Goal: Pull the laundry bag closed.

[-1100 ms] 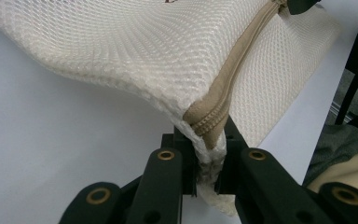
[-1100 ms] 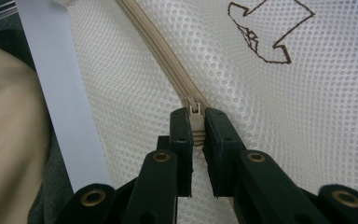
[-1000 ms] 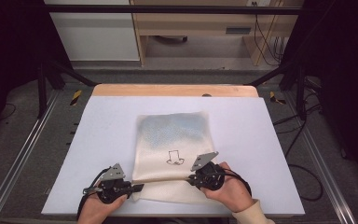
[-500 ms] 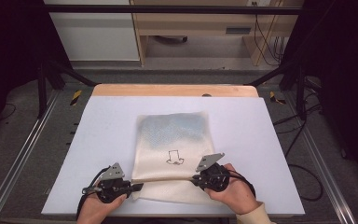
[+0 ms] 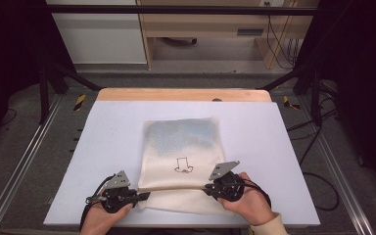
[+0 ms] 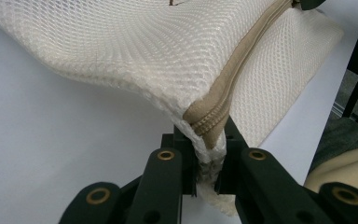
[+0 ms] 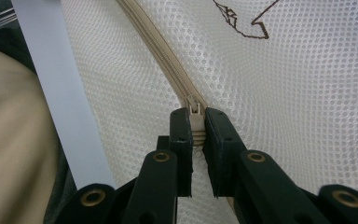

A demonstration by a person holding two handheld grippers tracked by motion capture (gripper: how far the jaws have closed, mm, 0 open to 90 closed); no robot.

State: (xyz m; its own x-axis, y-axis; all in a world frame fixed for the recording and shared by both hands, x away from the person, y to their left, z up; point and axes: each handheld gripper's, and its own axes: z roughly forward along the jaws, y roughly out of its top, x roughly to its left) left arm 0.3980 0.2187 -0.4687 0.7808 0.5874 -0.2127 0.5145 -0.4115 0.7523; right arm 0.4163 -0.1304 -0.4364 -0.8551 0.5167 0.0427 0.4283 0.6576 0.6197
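Two tongs are working the mesh bag point(image 5: 181, 161), which is lying flat mid-bench point(image 5: 284, 147) w/ its zipper point(image 5: 174, 187) running along the near end: left tongs point(image 5: 144, 196) are clamping the bag's corner at the zip's end point(image 6: 209, 123), prob. anchoring it so the fabric is staying taut. Right tongs point(image 5: 208, 187) are pinching the zipper pull point(image 7: 195, 119), apparently so the slider can travel along the tensioned zip w/o bunching the mesh
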